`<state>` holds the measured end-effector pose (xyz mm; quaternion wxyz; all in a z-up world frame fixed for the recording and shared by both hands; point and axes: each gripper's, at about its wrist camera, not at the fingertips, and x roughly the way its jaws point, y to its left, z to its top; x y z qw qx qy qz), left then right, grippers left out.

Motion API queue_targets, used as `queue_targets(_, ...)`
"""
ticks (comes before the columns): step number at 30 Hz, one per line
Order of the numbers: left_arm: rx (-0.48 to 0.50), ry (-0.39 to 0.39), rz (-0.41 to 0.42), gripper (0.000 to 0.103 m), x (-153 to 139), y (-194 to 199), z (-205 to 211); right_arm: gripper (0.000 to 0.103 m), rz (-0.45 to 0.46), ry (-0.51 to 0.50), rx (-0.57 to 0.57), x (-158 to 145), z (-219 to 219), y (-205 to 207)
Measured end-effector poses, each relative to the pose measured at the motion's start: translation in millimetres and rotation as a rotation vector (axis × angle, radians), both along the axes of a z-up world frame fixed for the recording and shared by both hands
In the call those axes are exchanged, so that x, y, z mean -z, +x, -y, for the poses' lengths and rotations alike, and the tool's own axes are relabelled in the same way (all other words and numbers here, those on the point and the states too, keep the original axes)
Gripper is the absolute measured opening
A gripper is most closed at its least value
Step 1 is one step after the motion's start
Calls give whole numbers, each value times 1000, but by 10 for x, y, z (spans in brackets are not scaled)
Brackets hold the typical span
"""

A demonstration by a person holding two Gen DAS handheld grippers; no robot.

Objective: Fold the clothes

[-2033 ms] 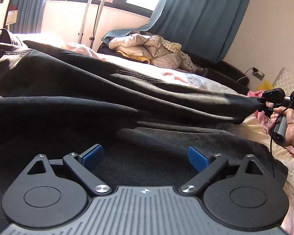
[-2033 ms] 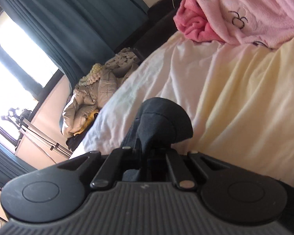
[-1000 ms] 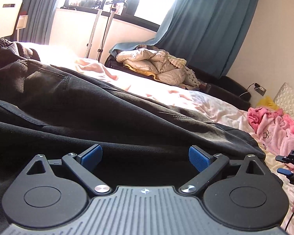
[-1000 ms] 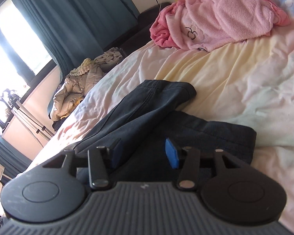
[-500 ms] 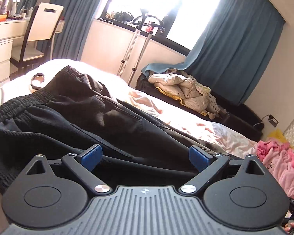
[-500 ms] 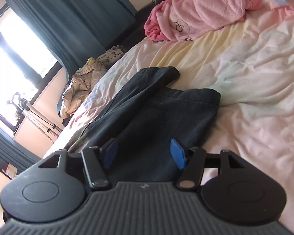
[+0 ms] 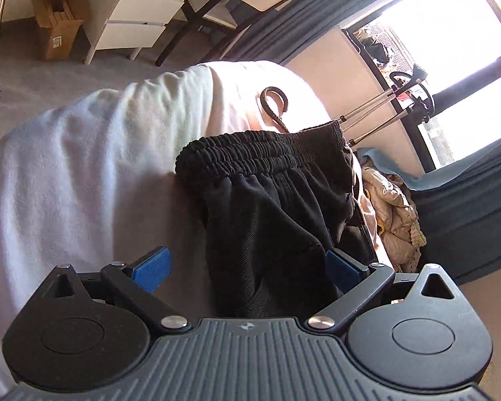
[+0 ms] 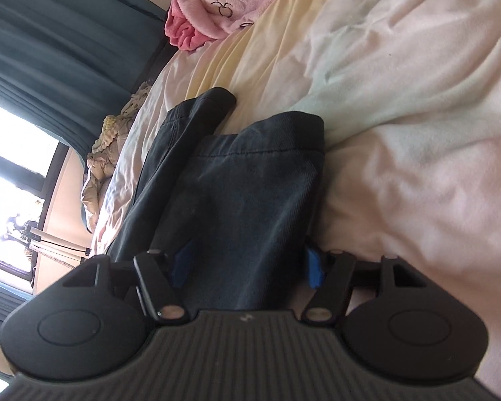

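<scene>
**Both tools let go, trousers laid along the bed**

Nearest me, my left tool (image 7: 247,269) stands wide apart over the waist end of the black trousers (image 7: 277,207), gripping nothing. My right tool (image 8: 248,264) is spread too, straddling the leg end; two seconds ago it was clamped on that cloth, so it has released. I judge a laying-out or smoothing step is done, with folding still to come.

Count: one pair of trousers, two leg cuffs (image 8: 267,133) side by side, one elastic waistband (image 7: 264,153) with one drawstring loop (image 7: 274,103). They lie on the bed (image 8: 417,100). Farther off: one pink garment (image 8: 213,6), one beige jacket (image 7: 394,207).
</scene>
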<state>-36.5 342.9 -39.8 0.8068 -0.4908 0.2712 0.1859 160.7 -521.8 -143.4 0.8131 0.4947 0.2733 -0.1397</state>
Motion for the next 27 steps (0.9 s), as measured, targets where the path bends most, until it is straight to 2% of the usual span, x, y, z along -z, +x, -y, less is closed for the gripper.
queue_targets(2,-42,-40,0,99,152,88,32,68,12,-4,8,5,-22,16)
queue_targets(5,-35,-117,29,99,324,277,83,67,36,0,19,-11,-61,24)
queue_targets(8,-34,-140,7,98,422,458,130,65,60,3,31,-26,-100,33)
queue_targets(10,-46,-103,-21,98,430,540,176,62,76,6,39,-36,-126,38)
queue_targets(11,-51,-82,-23,98,426,563,206,56,84,7,42,-41,-139,41)
queue_targets(14,-31,-57,-6,96,426,616,307,49,107,11,54,-56,-178,49)
queue_targets(18,58,25,-86,96,391,734,463,49,120,-49,19,-125,-244,171)
queue_targets(21,88,71,-121,95,363,747,543,47,104,18,52,39,-167,234)
queue_targets(22,80,72,-127,95,365,745,547,35,103,43,68,102,-139,239)
queue_targets(23,62,73,-139,95,366,735,566,11,97,68,88,159,-112,234)
queue_targets(24,43,76,-153,88,364,728,584,5,93,95,107,209,-86,223)
queue_targets(25,22,82,-174,81,346,738,604,5,104,129,118,249,-66,214)
queue_targets(27,-3,94,-202,79,310,745,636,5,121,161,130,250,-45,206)
